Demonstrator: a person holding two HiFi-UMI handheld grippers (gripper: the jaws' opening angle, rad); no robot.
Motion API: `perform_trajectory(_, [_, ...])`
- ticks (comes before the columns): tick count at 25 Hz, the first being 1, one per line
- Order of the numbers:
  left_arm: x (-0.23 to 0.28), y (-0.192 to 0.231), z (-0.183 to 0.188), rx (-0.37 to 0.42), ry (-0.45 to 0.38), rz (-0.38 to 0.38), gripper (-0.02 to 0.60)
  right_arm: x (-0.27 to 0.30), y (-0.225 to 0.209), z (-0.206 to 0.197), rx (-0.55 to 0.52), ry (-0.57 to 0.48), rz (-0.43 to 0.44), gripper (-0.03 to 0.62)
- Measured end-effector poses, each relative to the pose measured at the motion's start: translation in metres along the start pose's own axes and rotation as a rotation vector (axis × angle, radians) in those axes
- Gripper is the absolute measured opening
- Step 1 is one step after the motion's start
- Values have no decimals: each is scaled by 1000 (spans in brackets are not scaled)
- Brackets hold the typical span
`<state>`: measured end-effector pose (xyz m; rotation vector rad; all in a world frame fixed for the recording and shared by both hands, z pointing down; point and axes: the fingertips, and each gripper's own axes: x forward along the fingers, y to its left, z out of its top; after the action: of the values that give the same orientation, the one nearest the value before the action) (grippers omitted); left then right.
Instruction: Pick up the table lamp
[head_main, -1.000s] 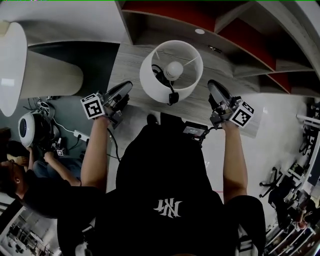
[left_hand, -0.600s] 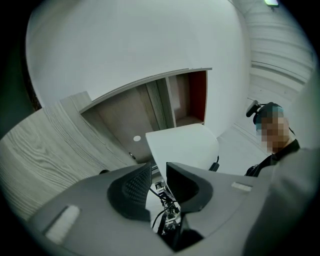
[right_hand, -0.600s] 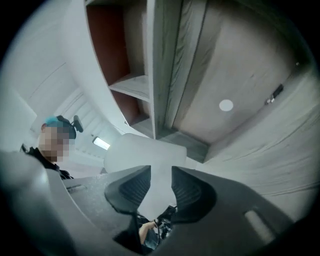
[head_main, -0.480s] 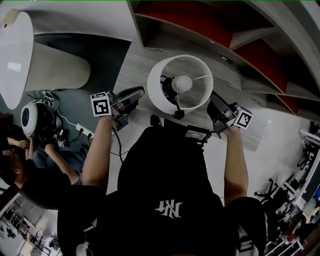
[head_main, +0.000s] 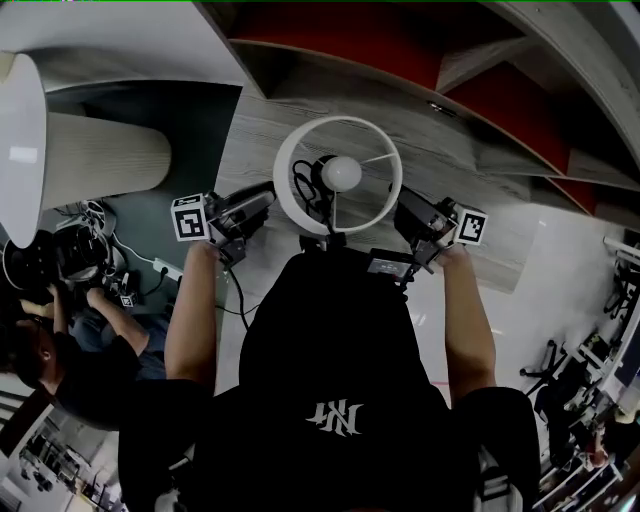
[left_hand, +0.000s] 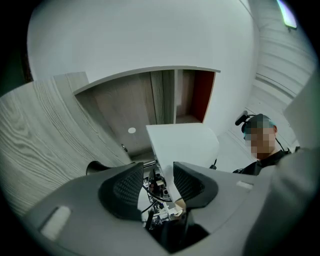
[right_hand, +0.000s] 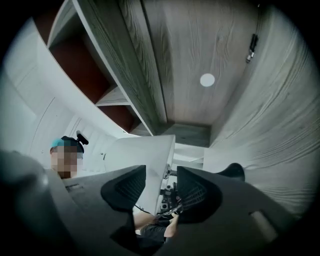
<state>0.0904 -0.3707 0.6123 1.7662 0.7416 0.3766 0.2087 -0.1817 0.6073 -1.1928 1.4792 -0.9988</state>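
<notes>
both jaws have just been opening: my left gripper and right gripper straddle the table lamp shade's left and right walls, unpinched. lamp sits near me, between them. gripping and lifting remain, i judge.

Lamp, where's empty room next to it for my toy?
Bare wood top lies right of the lamp, up to the red shelves. A thin strip runs between lamp and dark panel. The near side is crowded with the person's arms.
</notes>
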Motion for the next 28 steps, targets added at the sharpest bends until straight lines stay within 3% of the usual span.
perform_trajectory(14, [4,-1,1,-50,-46,-58,196,10,4,-8,42,1,85,179])
perform_trajectory(21, [5,-4,1,-66,-66,-78,186,11,12,-7,17,0,117,138])
perform_trajectory(28, [7,-8,1,-88,-83,-115,149,10,11,-7,8,-2,115,137])
